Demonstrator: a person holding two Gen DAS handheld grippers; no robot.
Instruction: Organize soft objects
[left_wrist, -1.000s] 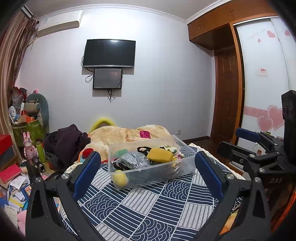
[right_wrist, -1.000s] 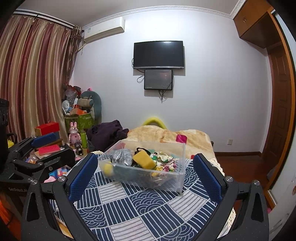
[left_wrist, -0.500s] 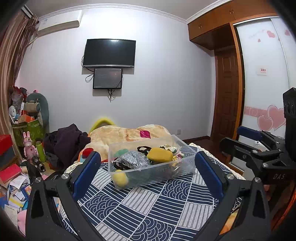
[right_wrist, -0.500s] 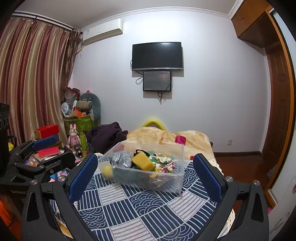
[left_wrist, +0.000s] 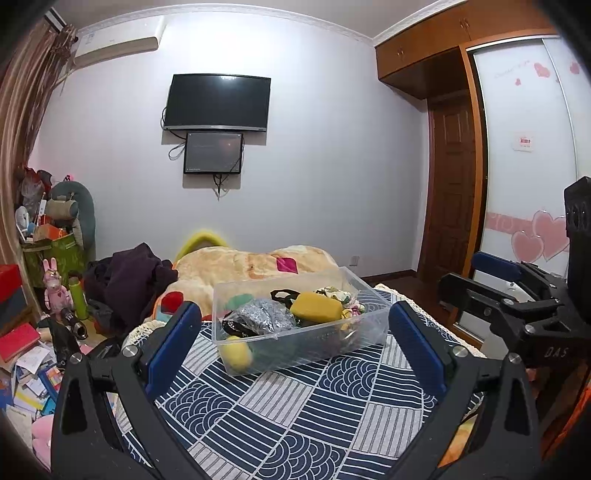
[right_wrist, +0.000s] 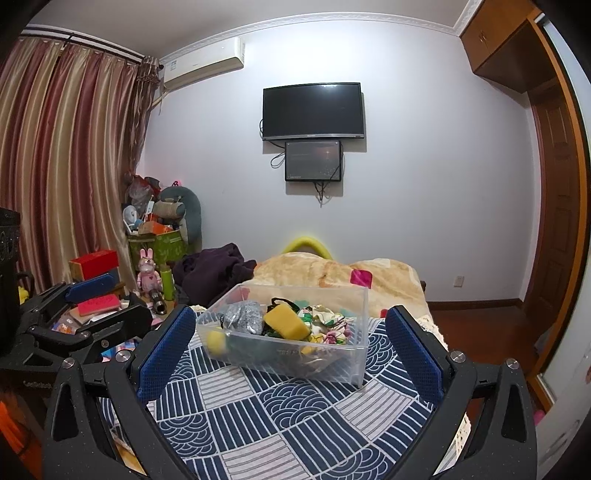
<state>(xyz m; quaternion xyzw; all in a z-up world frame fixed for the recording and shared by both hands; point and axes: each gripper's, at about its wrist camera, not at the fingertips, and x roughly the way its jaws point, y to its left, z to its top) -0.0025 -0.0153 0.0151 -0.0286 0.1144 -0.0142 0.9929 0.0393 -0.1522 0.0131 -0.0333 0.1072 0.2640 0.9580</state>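
Note:
A clear plastic bin (left_wrist: 354, 288) (right_wrist: 354, 295) stands on a blue-and-white patterned cloth (left_wrist: 295, 406) (right_wrist: 295, 406). It holds soft items: a yellow sponge (left_wrist: 316, 308) (right_wrist: 286, 321), a silver-grey shiny bundle (left_wrist: 264, 319) (right_wrist: 243, 315), a yellow ball (left_wrist: 236, 352) (right_wrist: 216, 341), a black band and patterned fabric pieces. My left gripper (left_wrist: 295, 336) is open and empty, short of the bin. My right gripper (right_wrist: 290, 341) is open and empty, also short of the bin. The right gripper shows at the right edge of the left wrist view (left_wrist: 517, 291); the left gripper shows at the left of the right wrist view (right_wrist: 85, 314).
Behind the bin lie a beige blanket (left_wrist: 258, 258) and a dark purple heap of clothes (left_wrist: 129, 280). Books, boxes and toys clutter the floor at left (left_wrist: 33, 332). A wardrobe with heart stickers (left_wrist: 535, 184) stands at right. A TV (left_wrist: 218, 101) hangs on the far wall.
Both views shifted only slightly; the right gripper drifted a little, seen at the edge of the left view. Both grippers stay open and the bin has not moved.

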